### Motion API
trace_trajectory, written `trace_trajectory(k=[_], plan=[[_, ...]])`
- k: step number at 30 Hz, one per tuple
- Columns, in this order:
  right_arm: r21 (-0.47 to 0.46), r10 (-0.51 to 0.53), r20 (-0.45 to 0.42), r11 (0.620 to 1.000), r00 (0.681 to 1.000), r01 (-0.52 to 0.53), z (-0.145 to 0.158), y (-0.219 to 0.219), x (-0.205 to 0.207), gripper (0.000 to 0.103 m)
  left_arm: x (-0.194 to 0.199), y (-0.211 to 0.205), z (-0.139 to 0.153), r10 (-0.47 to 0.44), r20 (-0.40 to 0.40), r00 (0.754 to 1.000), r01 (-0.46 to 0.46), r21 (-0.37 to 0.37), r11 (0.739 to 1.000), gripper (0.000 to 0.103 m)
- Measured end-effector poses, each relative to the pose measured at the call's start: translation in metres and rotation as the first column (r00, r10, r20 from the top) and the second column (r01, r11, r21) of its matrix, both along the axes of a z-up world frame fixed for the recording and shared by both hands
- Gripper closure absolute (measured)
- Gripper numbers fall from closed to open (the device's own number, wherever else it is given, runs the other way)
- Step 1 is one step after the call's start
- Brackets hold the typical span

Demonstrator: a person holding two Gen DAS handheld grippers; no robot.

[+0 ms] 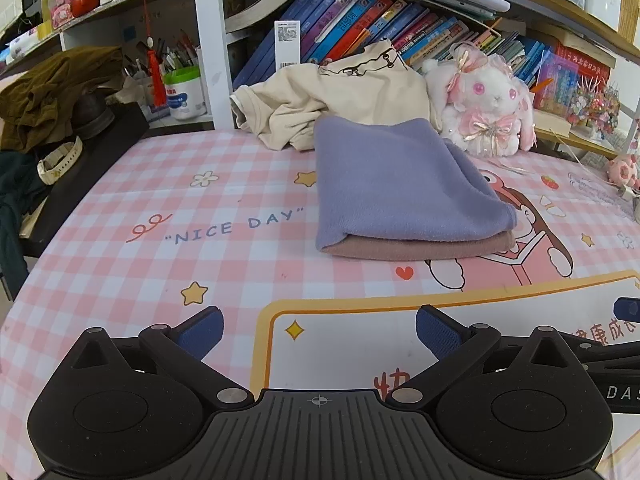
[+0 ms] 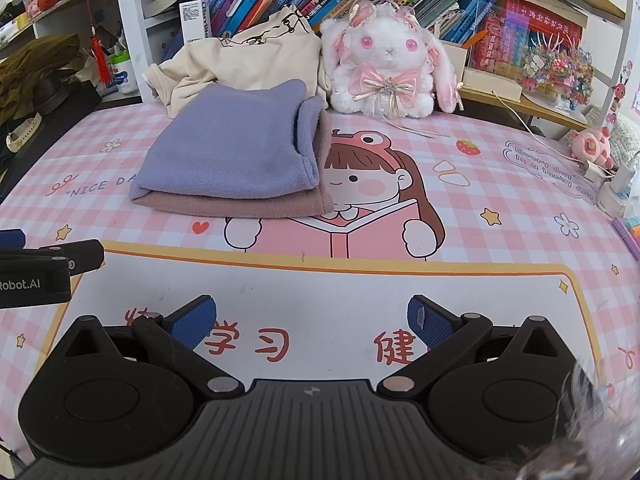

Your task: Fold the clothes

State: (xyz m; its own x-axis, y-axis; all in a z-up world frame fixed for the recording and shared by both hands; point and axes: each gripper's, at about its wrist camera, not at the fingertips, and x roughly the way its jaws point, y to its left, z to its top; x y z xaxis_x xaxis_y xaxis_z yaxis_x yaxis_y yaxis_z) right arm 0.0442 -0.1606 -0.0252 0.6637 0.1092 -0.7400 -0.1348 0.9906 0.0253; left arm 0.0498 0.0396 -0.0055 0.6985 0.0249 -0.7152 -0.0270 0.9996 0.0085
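Observation:
A folded purple garment lies on top of a folded dusty-pink garment on the pink checked mat. The same stack shows in the right wrist view, purple over pink. A crumpled cream shirt sits behind the stack, against the books; it also shows in the right wrist view. My left gripper is open and empty, low over the mat in front of the stack. My right gripper is open and empty, also in front of the stack.
A white and pink plush rabbit sits right of the cream shirt. Bookshelves line the back. An olive garment and a watch lie at the left. Small toys and a charger sit at the right edge.

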Motion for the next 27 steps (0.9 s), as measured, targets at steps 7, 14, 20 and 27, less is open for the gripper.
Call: trace_trajectory(k=[7,14,20,27], plan=[[-0.001,0.000,0.001,1.000,1.000,0.000,0.0002,0.0002,0.0006,0.000,0.0003,-0.0005,0.0003,0.000,0.000,1.000,0.000,0.000,1.000,0.000],[-0.001,0.001,-0.001,1.000,1.000,-0.001,0.0000,0.0000,0.0020,0.000,0.0014,-0.0006,0.0003,-0.001,-0.001,1.000,0.001,0.000,1.000,0.000],[0.000,0.001,-0.004,1.000,1.000,-0.001,-0.0002,0.0004,0.0032,0.000,0.0020,-0.0010,0.0000,-0.001,0.002,1.000,0.001,-0.002,1.000,0.000],[0.002,0.001,-0.008,1.000,1.000,-0.001,-0.0014,0.0003,0.0044,0.000,0.0027,-0.0015,-0.0003,-0.002,0.007,1.000,0.002,-0.004,1.000,0.000]])
